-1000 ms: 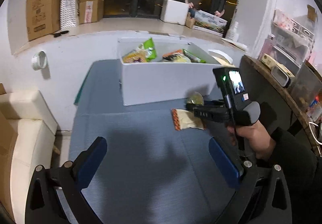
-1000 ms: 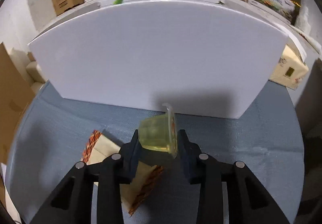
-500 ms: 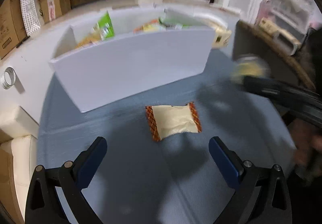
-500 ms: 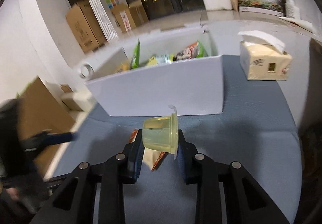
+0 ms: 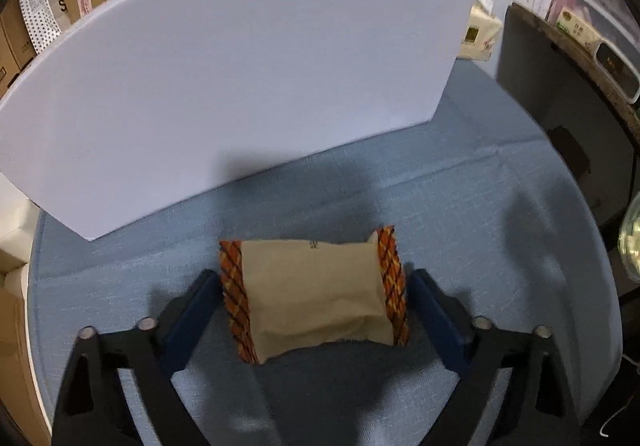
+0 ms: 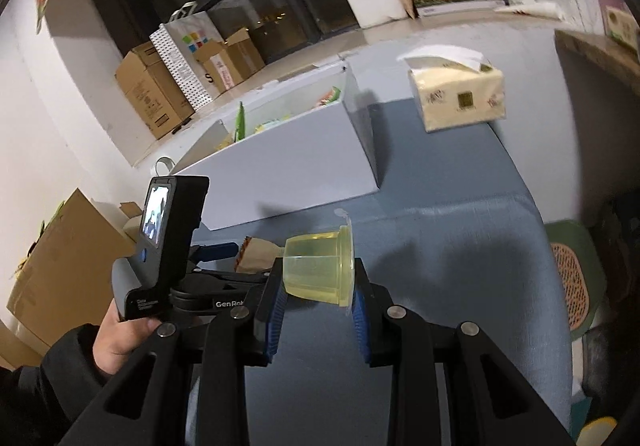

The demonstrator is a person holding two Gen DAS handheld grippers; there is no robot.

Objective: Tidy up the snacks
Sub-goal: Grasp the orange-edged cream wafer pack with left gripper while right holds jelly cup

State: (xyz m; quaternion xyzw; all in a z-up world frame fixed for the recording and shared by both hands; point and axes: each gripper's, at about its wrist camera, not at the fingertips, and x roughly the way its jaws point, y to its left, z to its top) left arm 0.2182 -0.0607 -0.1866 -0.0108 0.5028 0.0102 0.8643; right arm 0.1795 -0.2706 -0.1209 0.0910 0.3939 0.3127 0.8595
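Observation:
A tan snack packet [image 5: 316, 294] with orange plaid ends lies on the blue-grey tablecloth [image 5: 480, 205] in front of the white box [image 5: 240, 65]. My left gripper [image 5: 314, 298] is low around it, one blue finger at each end, jaws still wide and not squeezing it. My right gripper [image 6: 318, 302] is shut on a yellow jelly cup [image 6: 320, 270], held on its side above the table. In the right wrist view the white box [image 6: 304, 173] holds several snacks, and the packet [image 6: 256, 256] shows beside the left gripper.
A tissue box [image 6: 456, 97] stands on the table right of the white box. Cardboard boxes [image 6: 160, 97] line the back ledge. A dark cabinet [image 5: 560, 93] edges the table on the right. A brown carton [image 6: 60, 266] stands left of the table.
My left gripper has dropped down and forward so that its fingers now straddle the packet. My right gripper has lifted the jelly cup up and back to the right.

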